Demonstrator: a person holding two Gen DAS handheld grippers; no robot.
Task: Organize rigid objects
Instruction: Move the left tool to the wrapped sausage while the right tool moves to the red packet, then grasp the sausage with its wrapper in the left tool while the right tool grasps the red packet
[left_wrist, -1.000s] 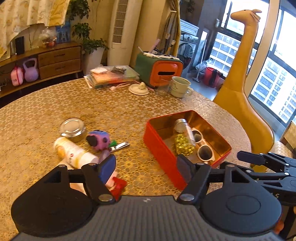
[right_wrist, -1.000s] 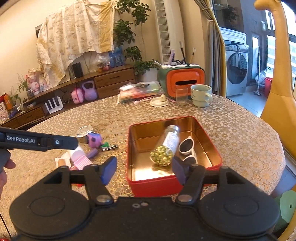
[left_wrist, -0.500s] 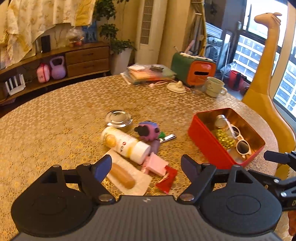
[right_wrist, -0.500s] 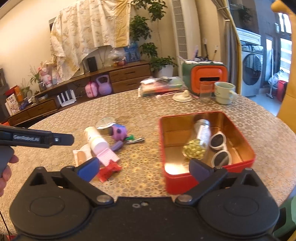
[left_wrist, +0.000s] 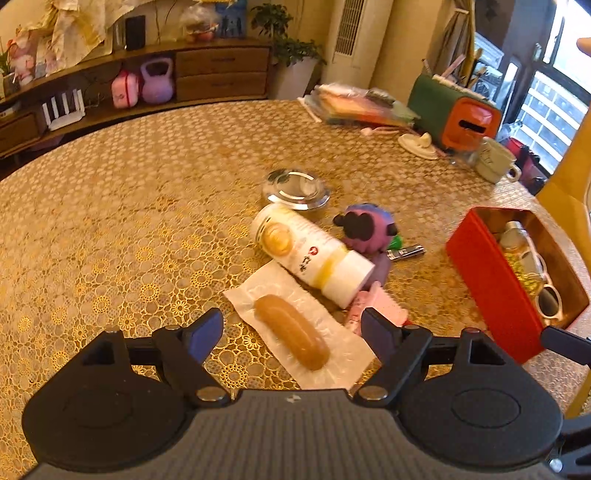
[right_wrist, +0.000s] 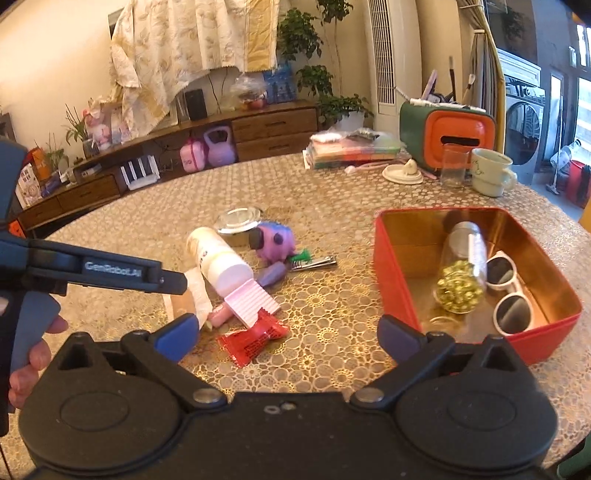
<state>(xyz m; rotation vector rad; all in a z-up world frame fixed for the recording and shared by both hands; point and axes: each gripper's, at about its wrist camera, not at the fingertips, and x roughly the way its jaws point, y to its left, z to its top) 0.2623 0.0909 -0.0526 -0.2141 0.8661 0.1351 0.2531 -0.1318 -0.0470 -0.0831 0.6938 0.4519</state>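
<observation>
The red tin (right_wrist: 402, 280) is sitting toward the right edge of the round table (left_wrist: 110, 221), already holding a glass jar of gold beads (right_wrist: 461, 273) and white sunglasses (right_wrist: 508, 291), so the sorting looks partly done. Most of the work is still waiting in the cluster near the table's middle: a white-capped bottle (left_wrist: 310, 254) lying on its side, a sausage-shaped piece on a white packet (left_wrist: 291, 330) just in front of it, a pink comb-like piece (right_wrist: 251, 301), a red wrapper (right_wrist: 255, 338), a purple toy (right_wrist: 275, 240), nail clippers (right_wrist: 314, 263) and a metal lid (left_wrist: 295, 189). The left gripper (left_wrist: 291, 326) is hovering low over the packet, jaws spread wide and gripping nothing. The right gripper (right_wrist: 286, 336) is hanging between cluster and tin, jaws likewise wide and empty.
</observation>
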